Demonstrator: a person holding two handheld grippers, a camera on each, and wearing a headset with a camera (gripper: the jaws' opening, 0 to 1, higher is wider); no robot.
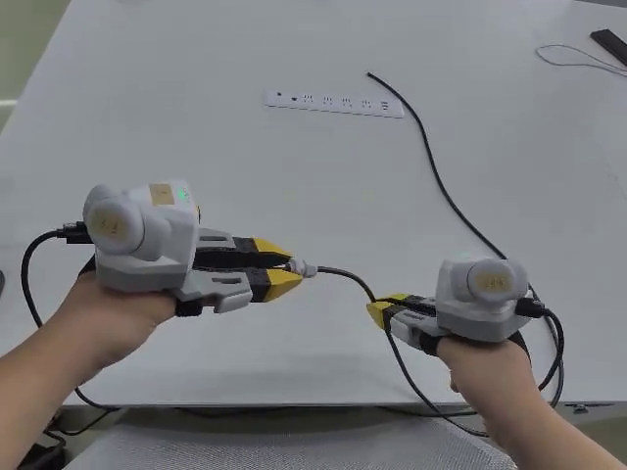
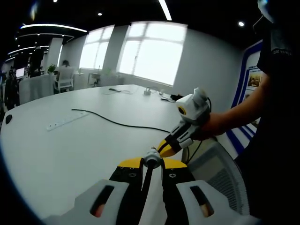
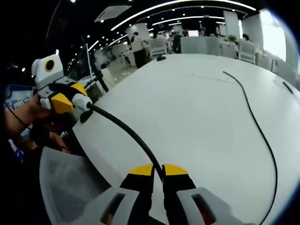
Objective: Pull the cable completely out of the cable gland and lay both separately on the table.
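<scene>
Over table (image 1: 294, 176) edge | L claw (image 1: 293, 269) level, grips gland (image 1: 305, 266) | R claw (image 1: 378, 309) grips cable (image 1: 343, 273)

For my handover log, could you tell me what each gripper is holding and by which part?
Left gripper clamps the cable gland by its body; right gripper pinches the black cable along its length, apart from the gland.

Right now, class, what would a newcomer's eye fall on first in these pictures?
Two yellow-tipped tools meet over the table's near edge: the left gripper clamps the white gland, and the right gripper pinches the black cable running from it. Behind them a white power strip lies mid-table, with a long black wire trailing past it.
</scene>
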